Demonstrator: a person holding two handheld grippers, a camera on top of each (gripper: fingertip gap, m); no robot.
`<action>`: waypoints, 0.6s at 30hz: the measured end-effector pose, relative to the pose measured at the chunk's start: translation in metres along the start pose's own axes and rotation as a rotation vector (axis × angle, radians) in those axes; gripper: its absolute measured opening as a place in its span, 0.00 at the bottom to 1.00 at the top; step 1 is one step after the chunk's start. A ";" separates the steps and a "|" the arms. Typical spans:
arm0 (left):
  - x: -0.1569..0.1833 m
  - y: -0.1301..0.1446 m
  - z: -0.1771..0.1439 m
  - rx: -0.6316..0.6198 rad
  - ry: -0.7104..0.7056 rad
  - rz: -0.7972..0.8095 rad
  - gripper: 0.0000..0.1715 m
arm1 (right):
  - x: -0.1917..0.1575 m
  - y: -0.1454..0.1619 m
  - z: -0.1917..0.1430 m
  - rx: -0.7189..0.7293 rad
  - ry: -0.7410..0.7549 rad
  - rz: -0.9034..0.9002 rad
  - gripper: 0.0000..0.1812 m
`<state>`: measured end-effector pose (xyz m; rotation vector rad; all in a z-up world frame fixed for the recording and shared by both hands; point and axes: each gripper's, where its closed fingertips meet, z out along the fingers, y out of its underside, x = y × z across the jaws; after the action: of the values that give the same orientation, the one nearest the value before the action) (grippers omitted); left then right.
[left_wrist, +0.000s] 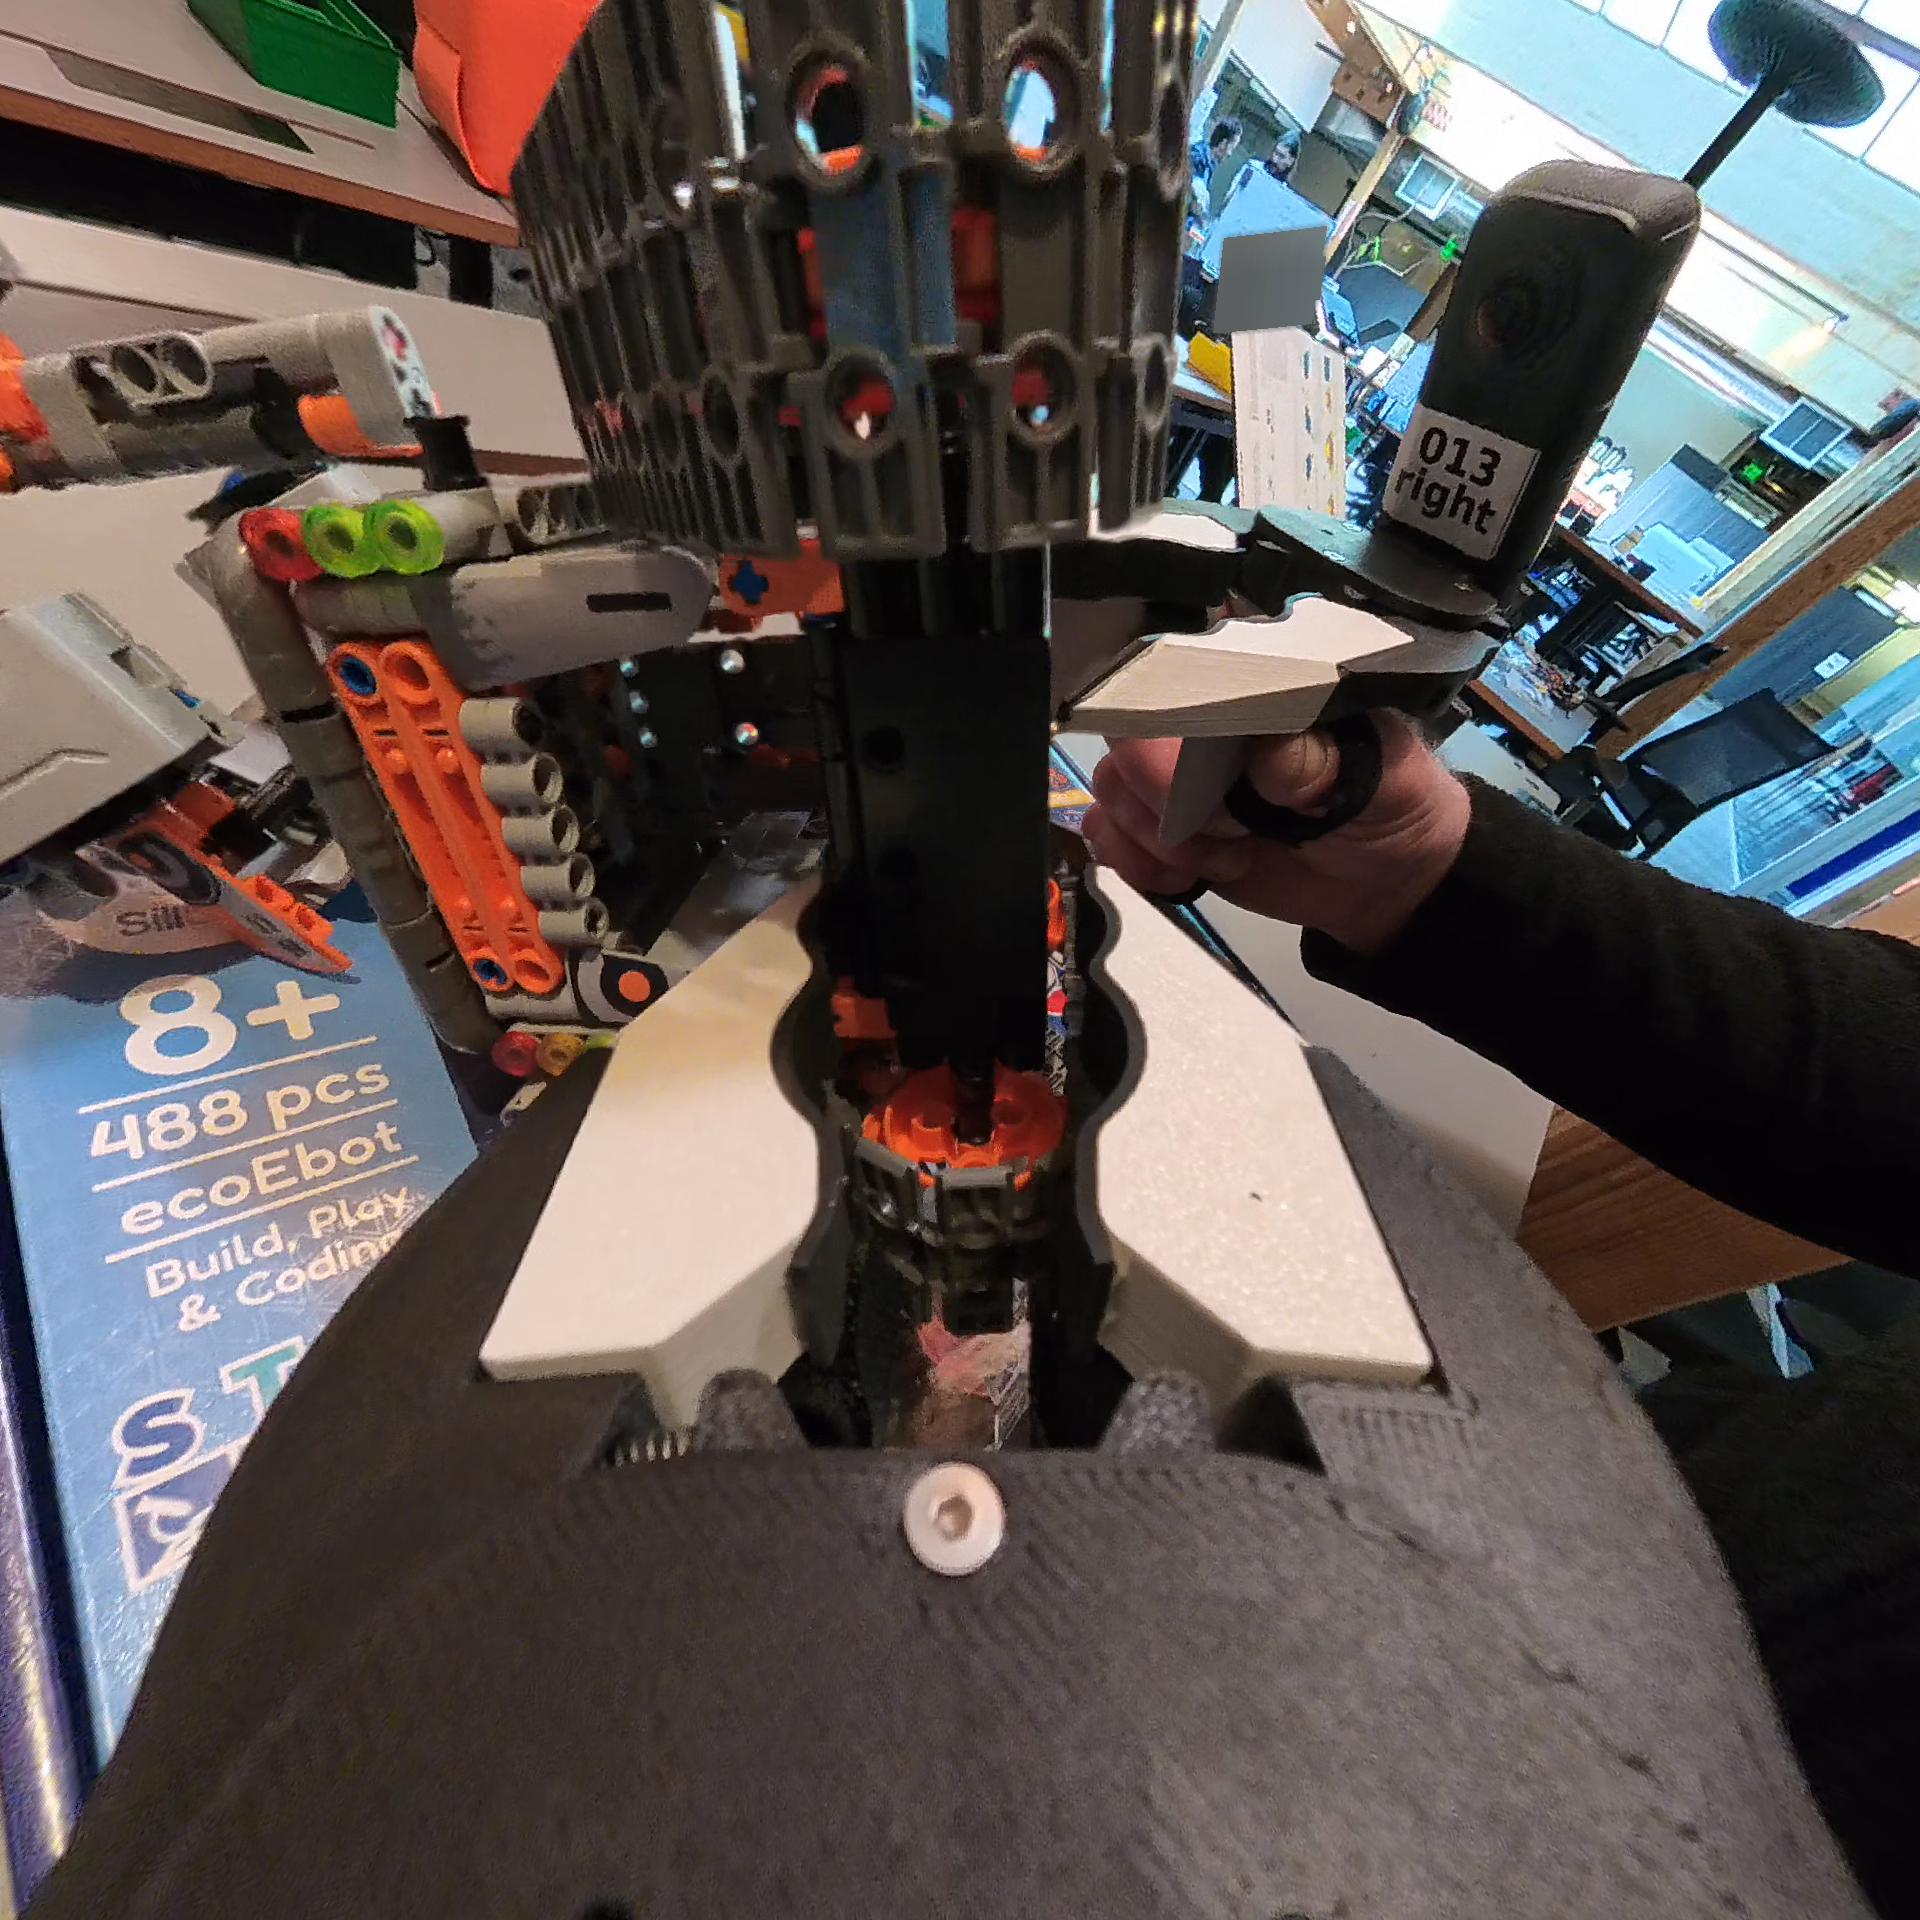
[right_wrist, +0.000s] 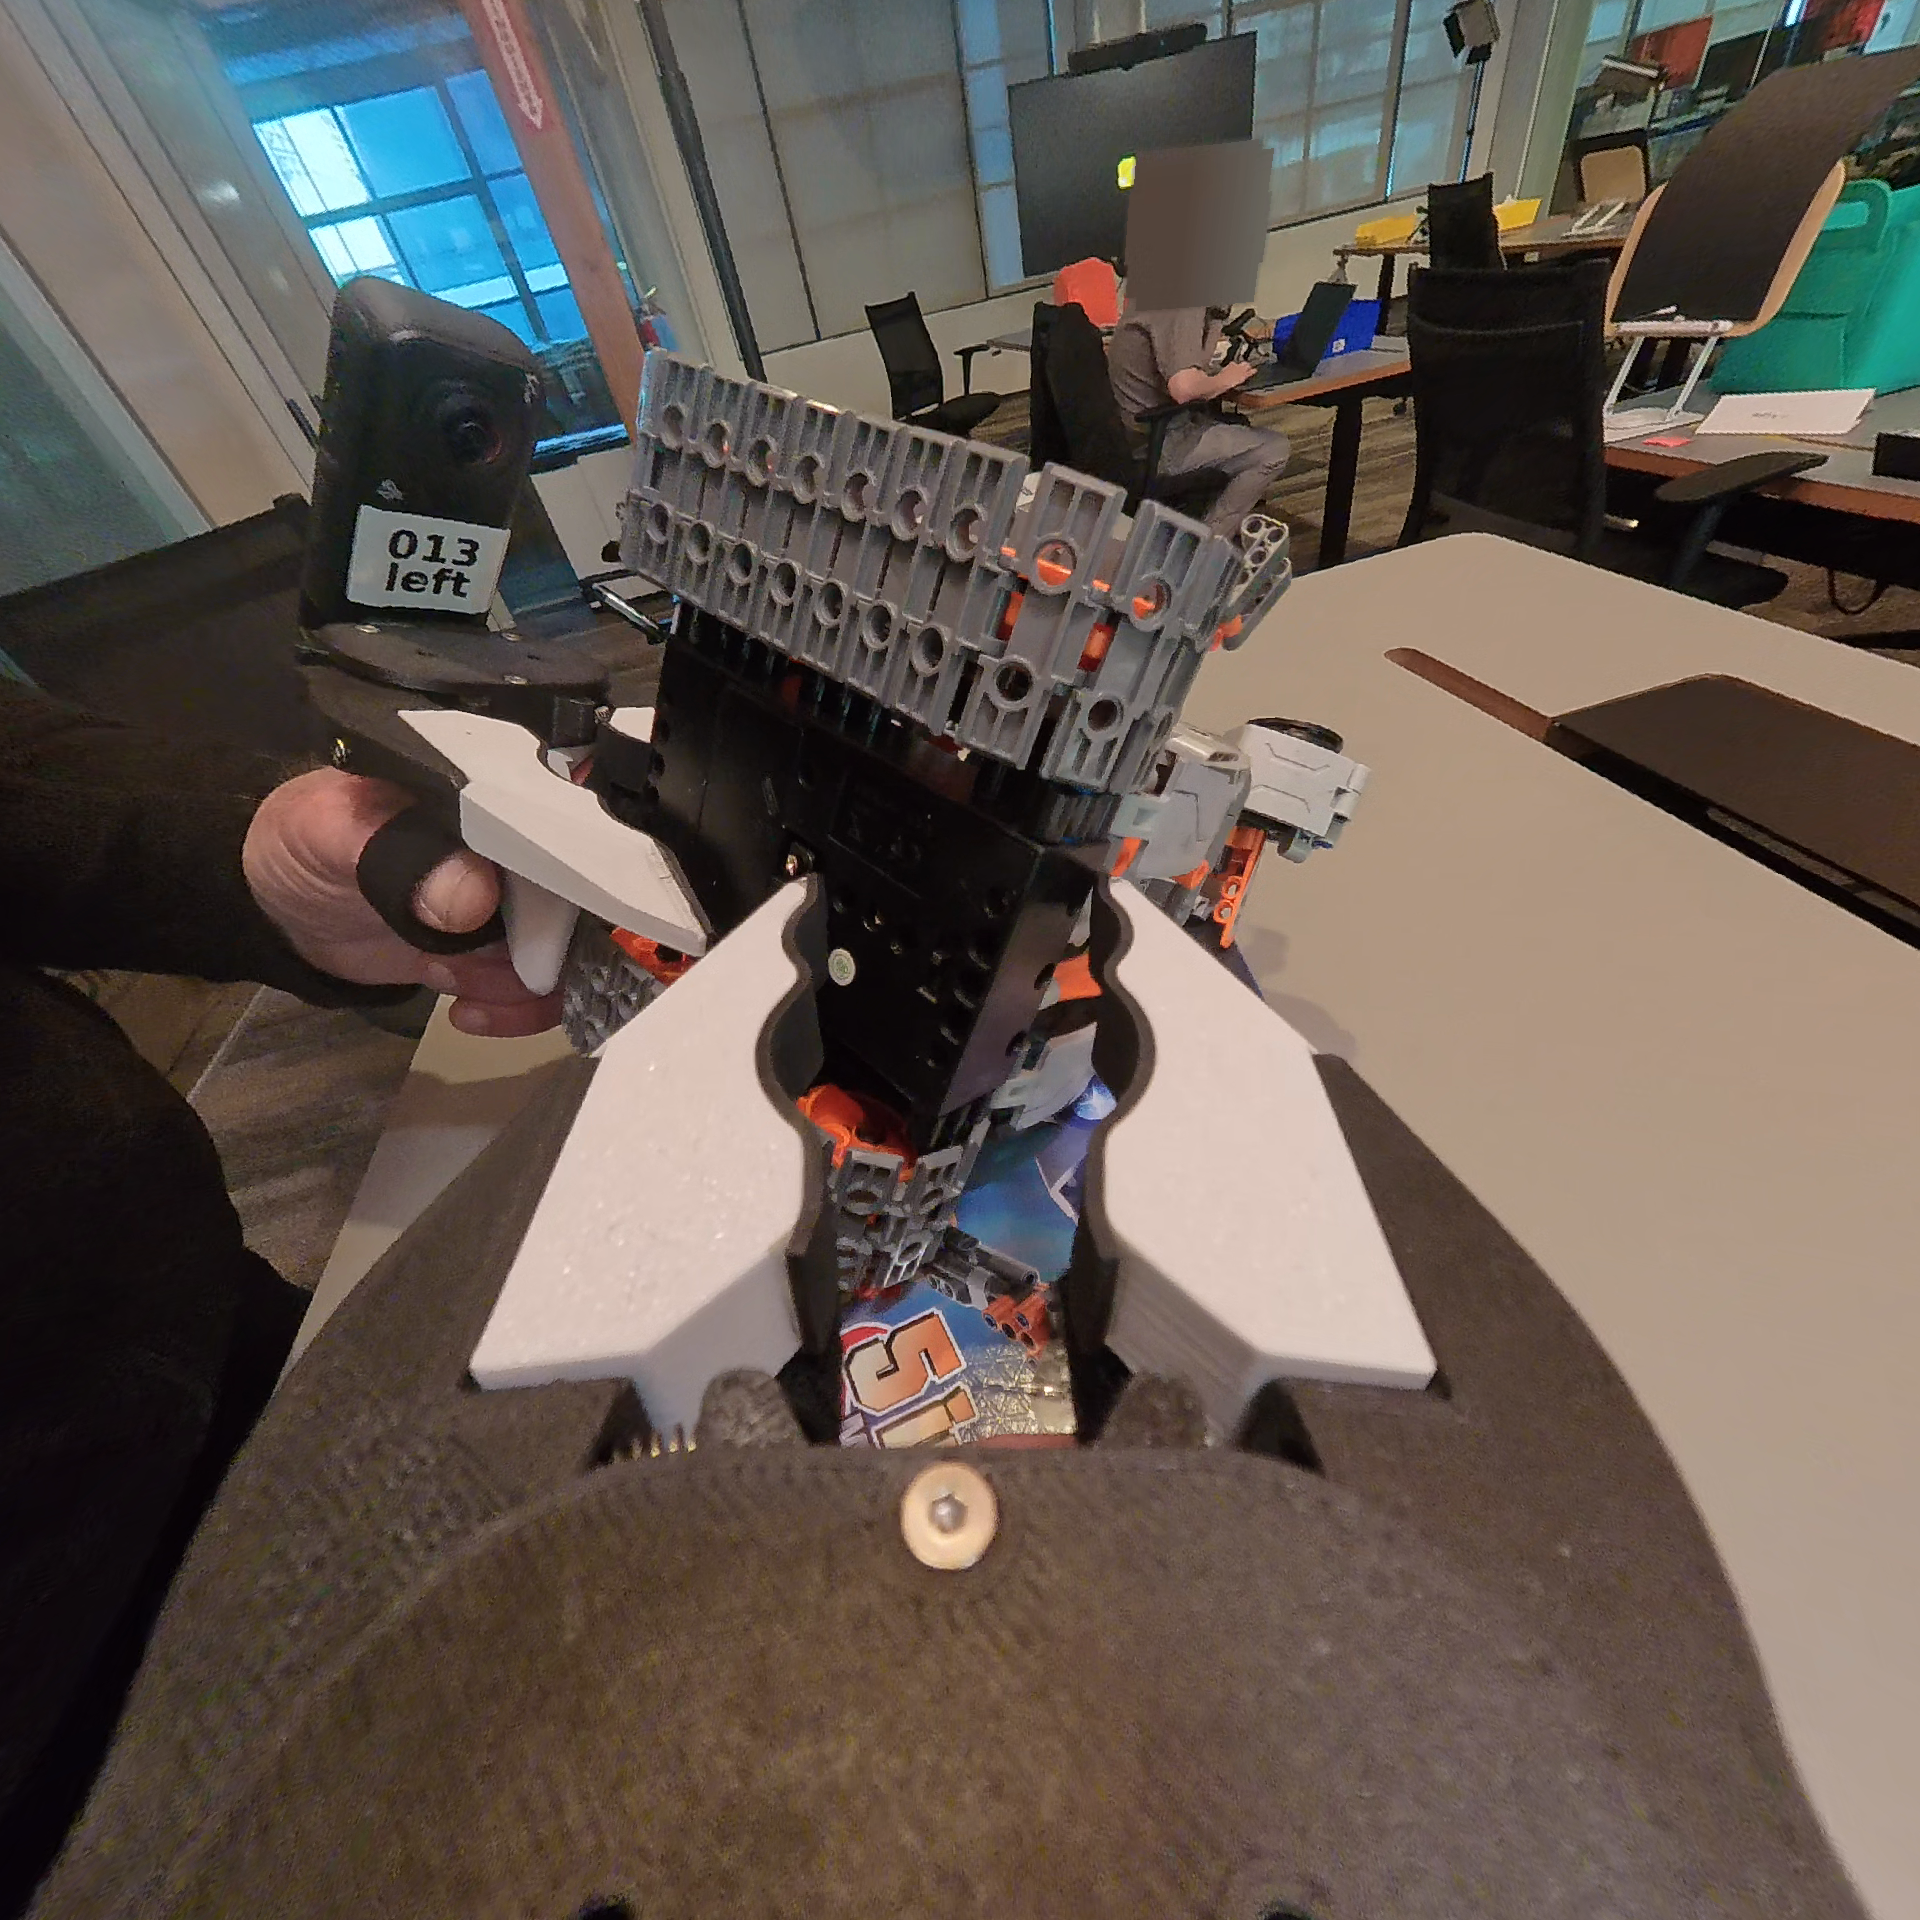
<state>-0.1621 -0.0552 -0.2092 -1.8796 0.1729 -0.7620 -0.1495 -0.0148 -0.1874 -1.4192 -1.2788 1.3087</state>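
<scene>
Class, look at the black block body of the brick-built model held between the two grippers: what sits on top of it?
A grey tread band of linked, holed plastic pieces caps the black block body, with orange parts showing through the holes. Whatever is inside the band is covered.

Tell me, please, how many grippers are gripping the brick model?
2: the left gripper clamps the black block from one side, the right gripper from the other.

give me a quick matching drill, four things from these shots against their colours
Things:
1. tread band
2. block body
3. hub
4. kit box

Colours:
A. blue
B. orange
C. grey
D. black

Pairs: 1-C, 2-D, 3-B, 4-A
</scene>
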 end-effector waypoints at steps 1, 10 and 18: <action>0.000 0.000 -0.001 0.001 -0.001 0.003 0.25 | 0.000 0.000 0.000 0.001 -0.005 0.003 0.27; -0.045 -0.018 -0.081 0.007 -0.251 0.049 0.29 | 0.007 -0.003 -0.008 0.014 0.018 0.014 0.27; -0.178 0.013 -0.148 -0.357 -0.597 0.145 0.24 | 0.012 -0.005 -0.010 0.007 0.030 0.017 0.26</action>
<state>-0.3847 -0.0969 -0.2601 -2.3198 0.0652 -0.0479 -0.1411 -0.0012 -0.1832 -1.4423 -1.2437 1.2977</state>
